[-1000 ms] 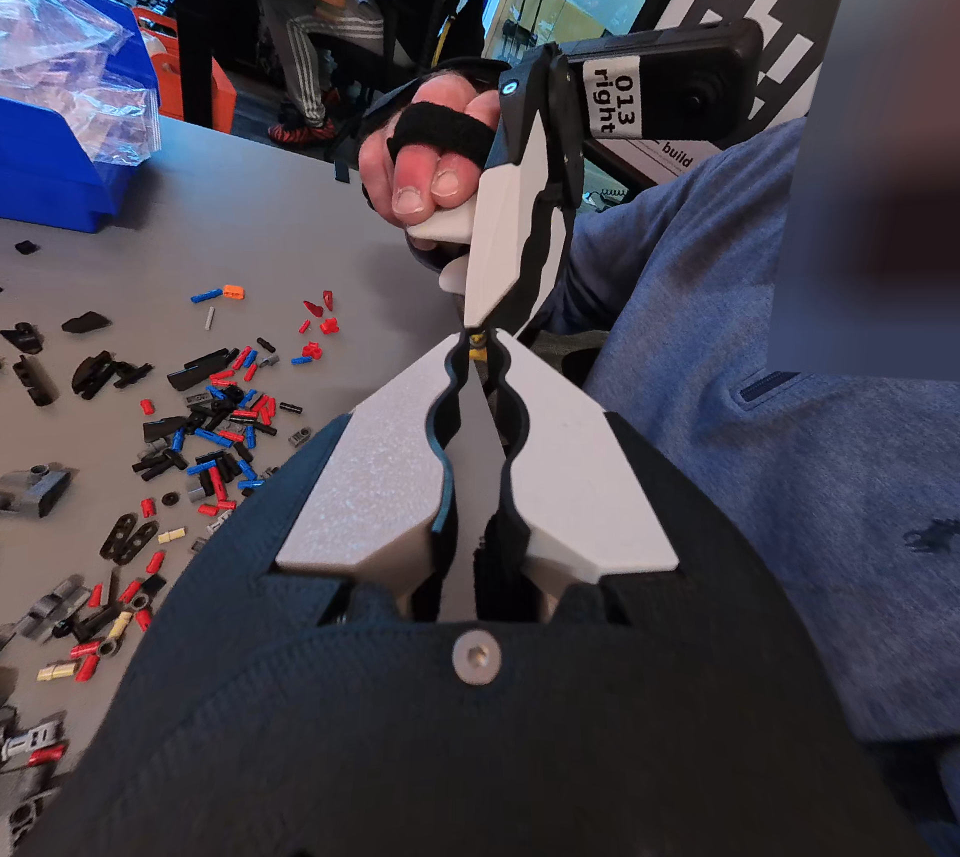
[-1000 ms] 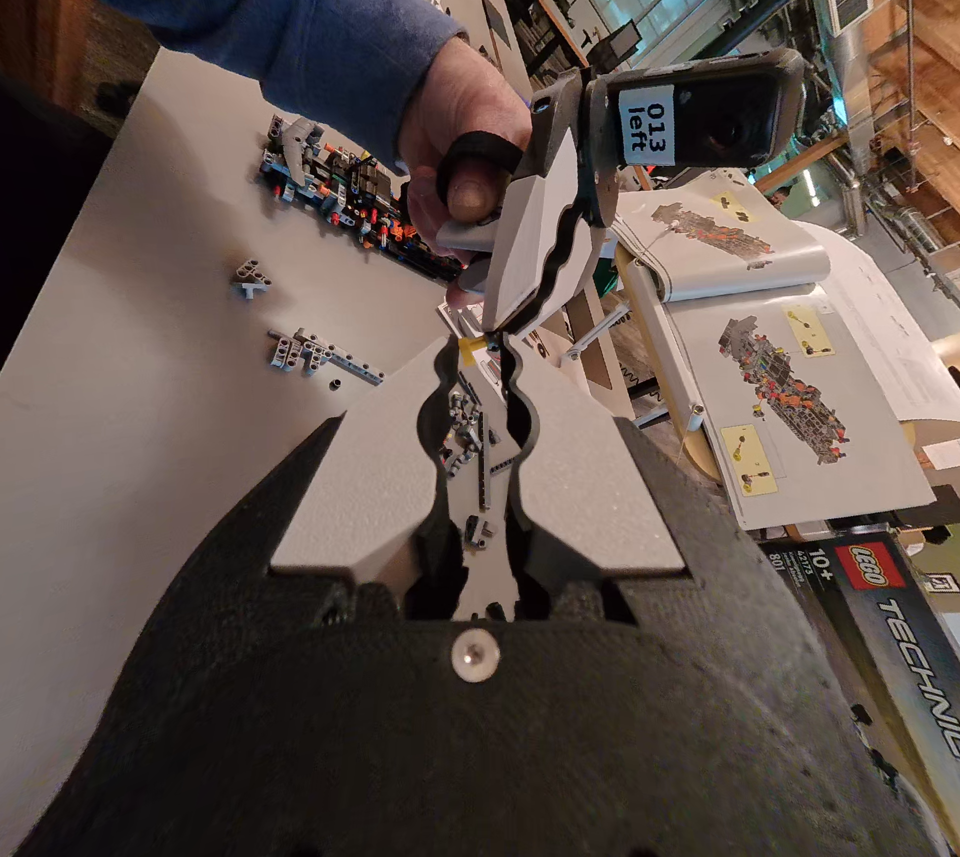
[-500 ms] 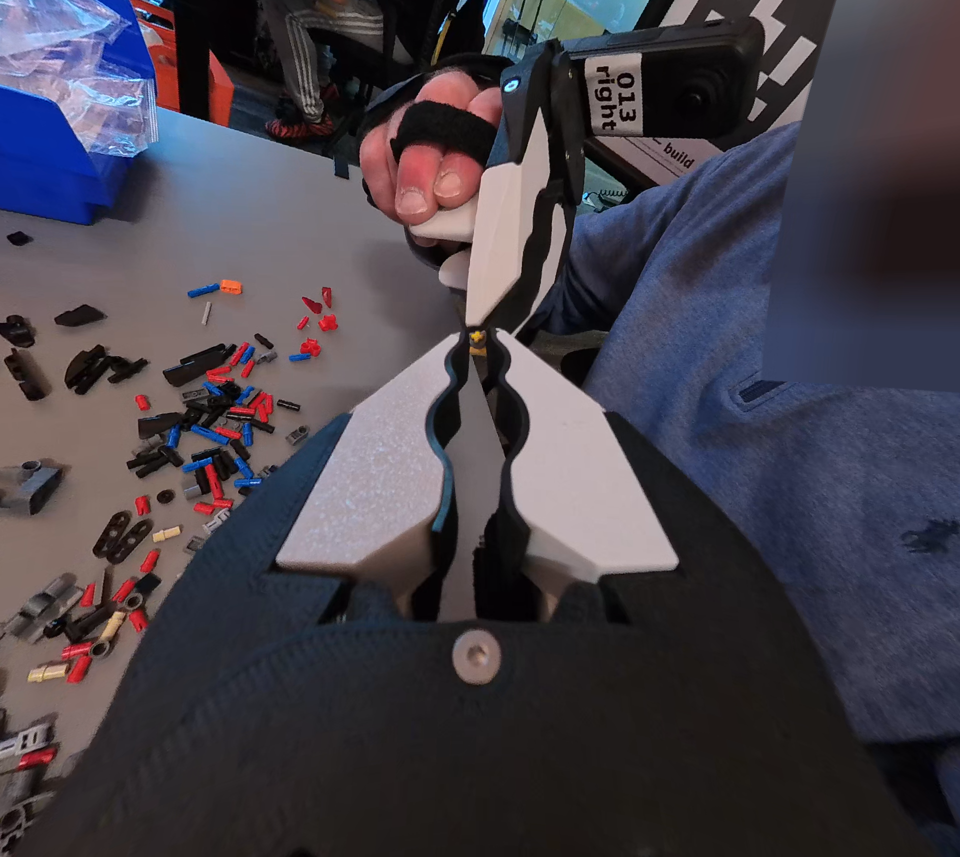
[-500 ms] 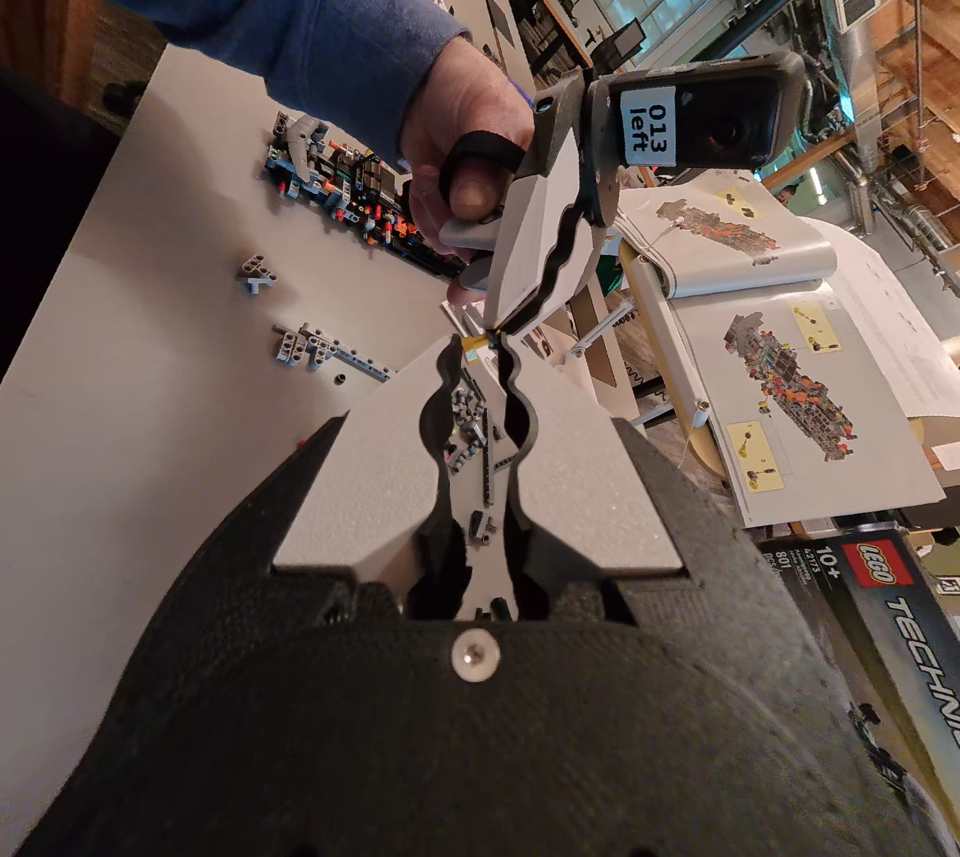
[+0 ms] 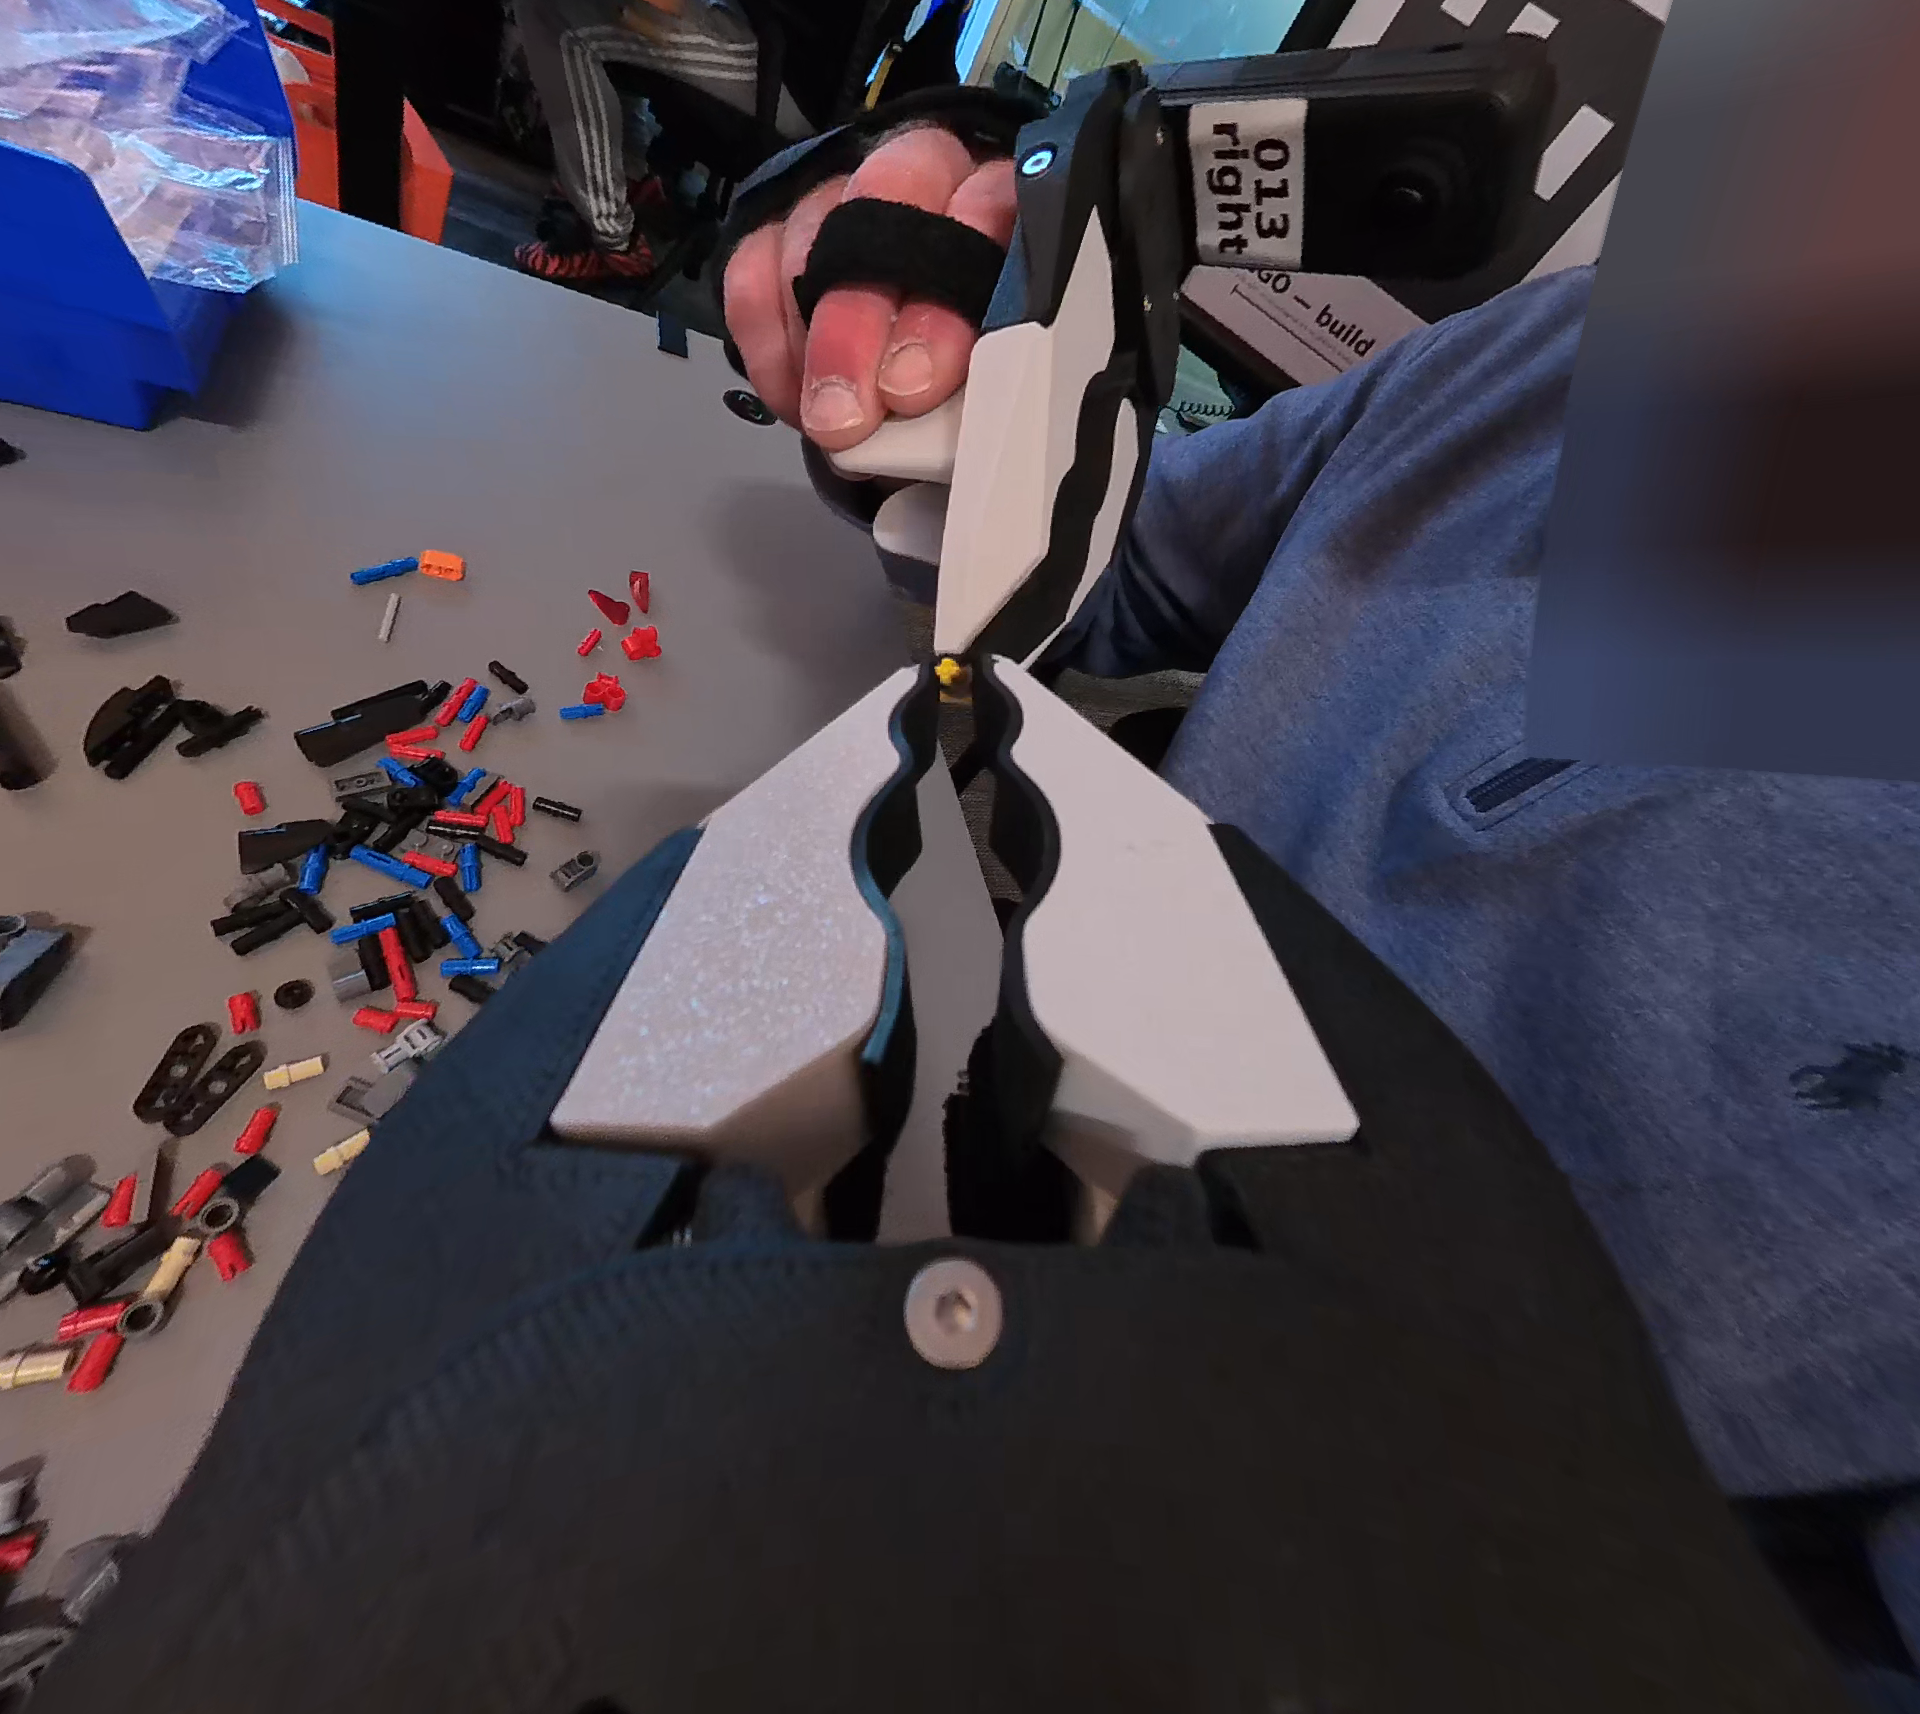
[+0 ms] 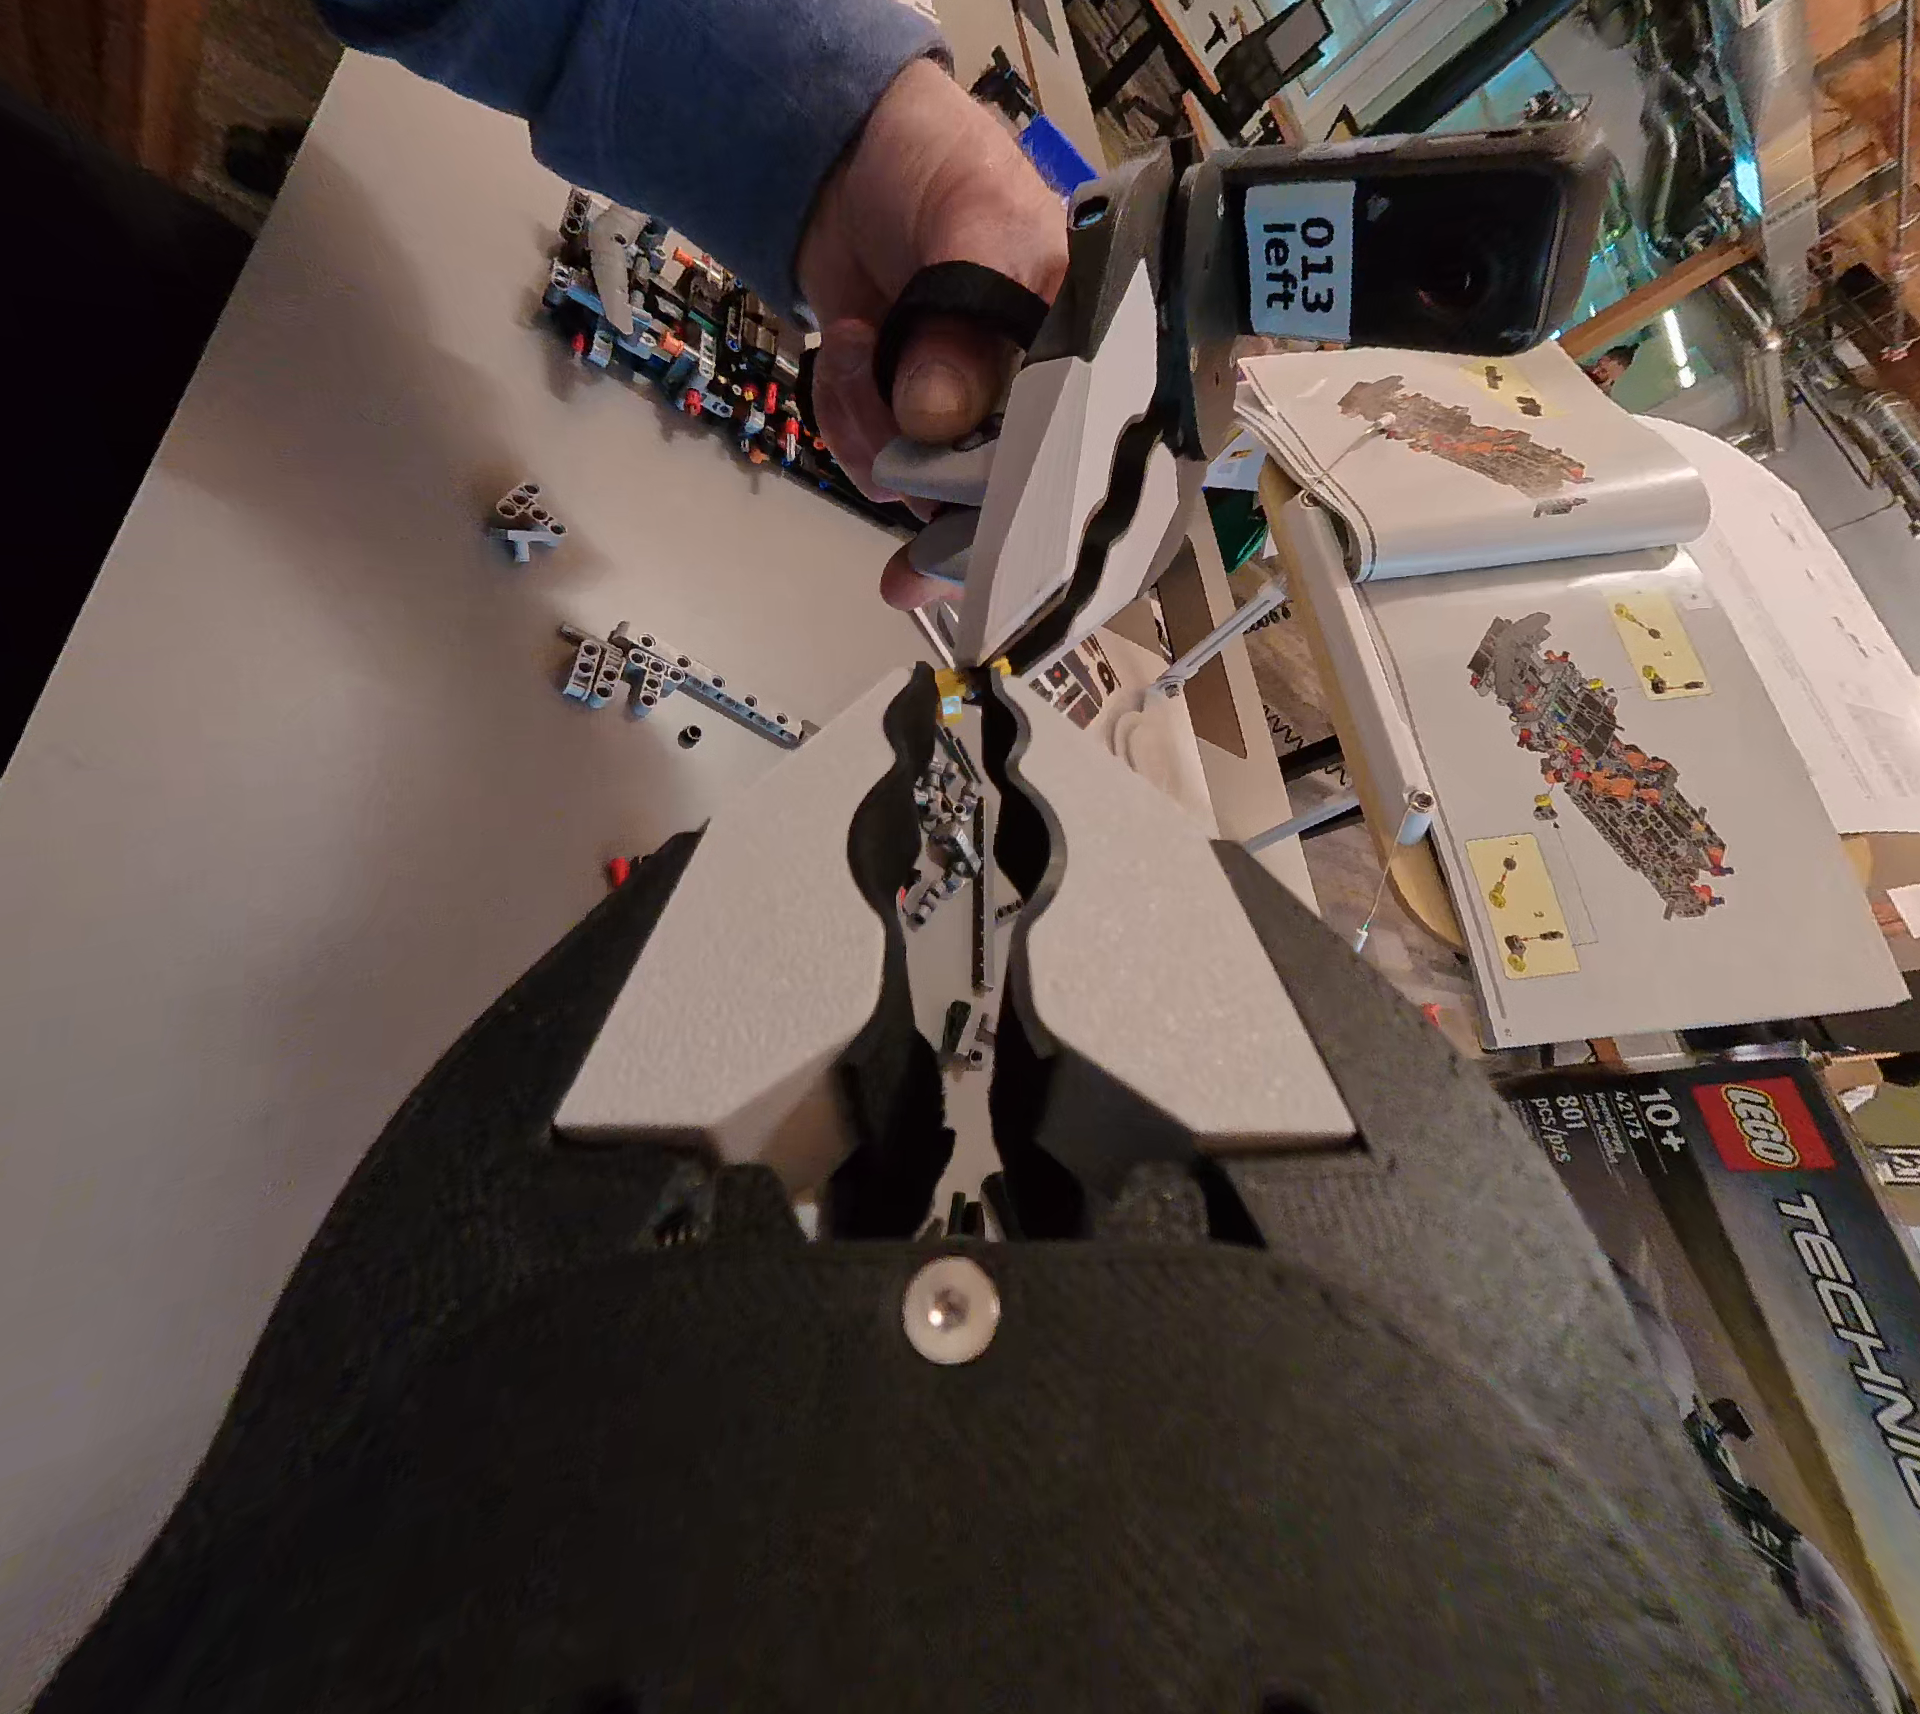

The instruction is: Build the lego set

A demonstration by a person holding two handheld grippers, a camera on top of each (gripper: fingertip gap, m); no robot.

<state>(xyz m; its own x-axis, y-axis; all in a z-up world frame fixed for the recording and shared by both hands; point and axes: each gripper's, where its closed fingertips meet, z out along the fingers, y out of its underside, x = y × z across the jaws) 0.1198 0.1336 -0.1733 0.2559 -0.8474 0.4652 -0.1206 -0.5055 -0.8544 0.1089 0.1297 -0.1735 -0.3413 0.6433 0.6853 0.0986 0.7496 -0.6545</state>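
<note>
Grippers meet tip to tip above the table: left gripper and right gripper, matte white fingers with wavy black rubber pads, both clamp a tiny yellow lego piece. We can't make out its shape, mostly hidden.

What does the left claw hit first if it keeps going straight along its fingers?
The right claw, almost at once. The left claw is shut on a small yellow piece and the two claws meet tip to tip there. Past that sits the person's blue sleeve; depth there is unclear.
</note>
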